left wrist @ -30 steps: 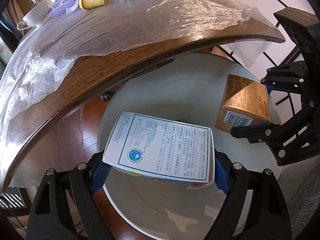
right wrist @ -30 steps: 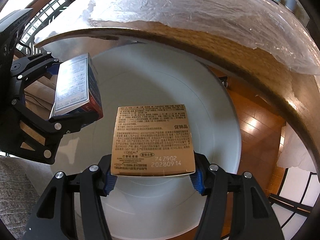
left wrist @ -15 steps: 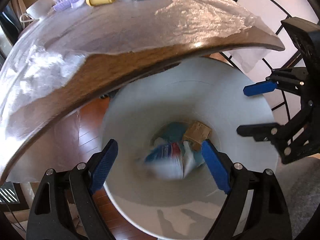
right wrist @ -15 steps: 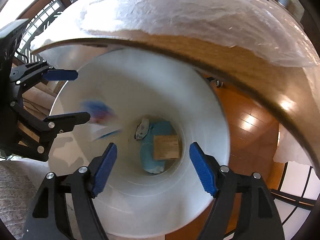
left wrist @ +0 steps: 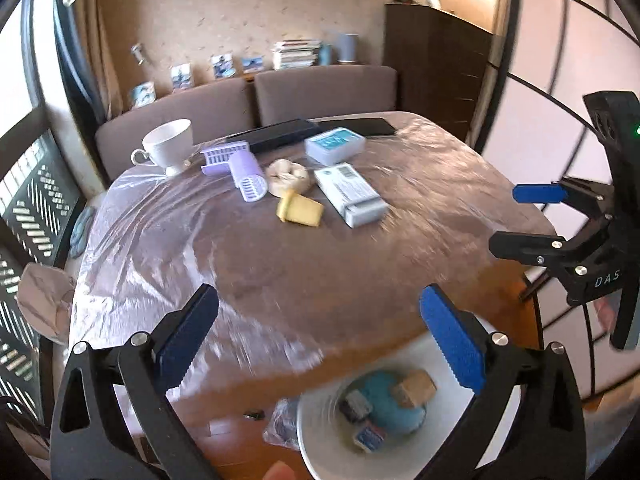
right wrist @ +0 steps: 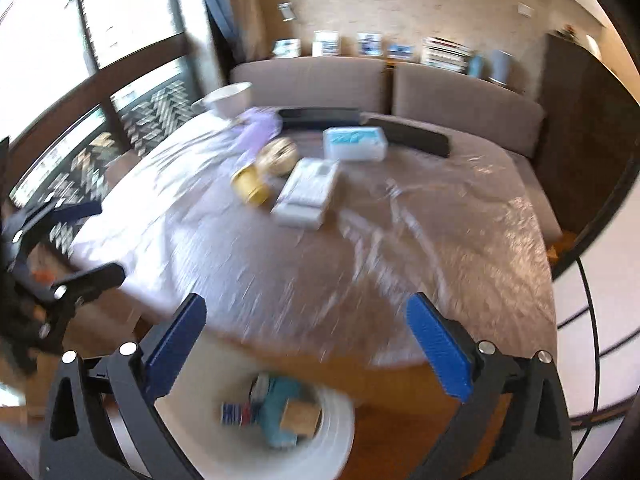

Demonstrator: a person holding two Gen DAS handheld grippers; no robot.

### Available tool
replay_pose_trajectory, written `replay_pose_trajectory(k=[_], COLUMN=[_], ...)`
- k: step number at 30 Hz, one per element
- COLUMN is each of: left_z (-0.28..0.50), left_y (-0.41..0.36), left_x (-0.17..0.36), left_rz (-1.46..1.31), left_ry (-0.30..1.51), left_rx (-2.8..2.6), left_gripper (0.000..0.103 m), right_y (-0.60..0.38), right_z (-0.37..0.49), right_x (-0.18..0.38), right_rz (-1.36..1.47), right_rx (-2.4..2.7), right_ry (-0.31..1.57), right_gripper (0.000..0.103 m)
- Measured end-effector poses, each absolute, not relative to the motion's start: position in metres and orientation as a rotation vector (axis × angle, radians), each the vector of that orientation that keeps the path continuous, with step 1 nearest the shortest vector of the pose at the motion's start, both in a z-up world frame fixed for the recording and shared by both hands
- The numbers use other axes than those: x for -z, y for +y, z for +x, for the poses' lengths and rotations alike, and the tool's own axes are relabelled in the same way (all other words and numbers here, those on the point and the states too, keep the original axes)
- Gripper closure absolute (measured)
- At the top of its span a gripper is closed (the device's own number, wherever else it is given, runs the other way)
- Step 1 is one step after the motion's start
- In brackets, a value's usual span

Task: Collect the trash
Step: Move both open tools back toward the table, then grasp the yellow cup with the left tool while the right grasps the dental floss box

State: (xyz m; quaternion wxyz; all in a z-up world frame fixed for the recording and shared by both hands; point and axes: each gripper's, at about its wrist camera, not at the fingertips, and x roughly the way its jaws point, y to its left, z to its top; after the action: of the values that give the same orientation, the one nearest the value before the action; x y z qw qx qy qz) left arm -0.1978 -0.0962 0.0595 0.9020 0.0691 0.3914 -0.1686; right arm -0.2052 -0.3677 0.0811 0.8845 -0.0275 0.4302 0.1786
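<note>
Both claws are hanging level over the near edge of the table (left wrist: 360, 264), pointing across it. The left claw (left wrist: 320, 344) and right claw (right wrist: 308, 348) are both sitting wide apart, gripping nothing. The white bin (left wrist: 320, 440) is sitting on the floor below the table edge, under the claws, with a tan box (left wrist: 414, 388) and a blue carton (left wrist: 368, 438) inside. A yellow cup (left wrist: 300, 210) is lying mid-table, well beyond the claws.

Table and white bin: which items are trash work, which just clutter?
Job:
white round bin with dropped boxes
tipped yellow paper cup
long white carton

Lying about, likely:
white china teacup
lilac plastic hair roller
black flat cases
</note>
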Motion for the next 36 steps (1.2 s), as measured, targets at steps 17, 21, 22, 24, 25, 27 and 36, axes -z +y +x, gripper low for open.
replay_pose_trajectory(k=[17,21,22,24,25,27,36], left_z=[-0.098,-0.088,-0.086,-0.083,-0.082,-0.080,-0.075], left_y=[-0.110,-0.115,-0.115,-0.116,-0.116,-0.116,-0.121], left_x=[-0.029,-0.020,-0.018,-0.016,-0.014,-0.012,-0.007], left_rz=[0.134,0.161,0.166,0.171,0.173,0.175,0.184], left_ry=[0.866,0.881,0.886,0.892,0.893,0.901,0.922], left_rx=[0.360,0.376,0.381,0.386,0.388,0.394,0.413], left_gripper=[0.001,0.001,0.002,0.003,0.006,0.010,0.033], right_y=[-0.344,-0.334,-0.331,-0.328,-0.327,-0.324,-0.317], right_z=[-0.017,0.006,0.012,0.019,0.023,0.030,0.048], right_x=[-0.049,-0.034,-0.029,-0.024,-0.022,-0.016,-0.004], right_rz=[-0.100,-0.154,-0.166,-0.180,-0.187,-0.197,-0.214], right_rx=[-0.279,-0.302,-0.311,-0.316,-0.320,-0.327,-0.359], right_ry=[0.917,0.936,0.938,0.938,0.938,0.942,0.961], right_gripper=[0.004,0.004,0.004,0.004,0.004,0.004,0.015])
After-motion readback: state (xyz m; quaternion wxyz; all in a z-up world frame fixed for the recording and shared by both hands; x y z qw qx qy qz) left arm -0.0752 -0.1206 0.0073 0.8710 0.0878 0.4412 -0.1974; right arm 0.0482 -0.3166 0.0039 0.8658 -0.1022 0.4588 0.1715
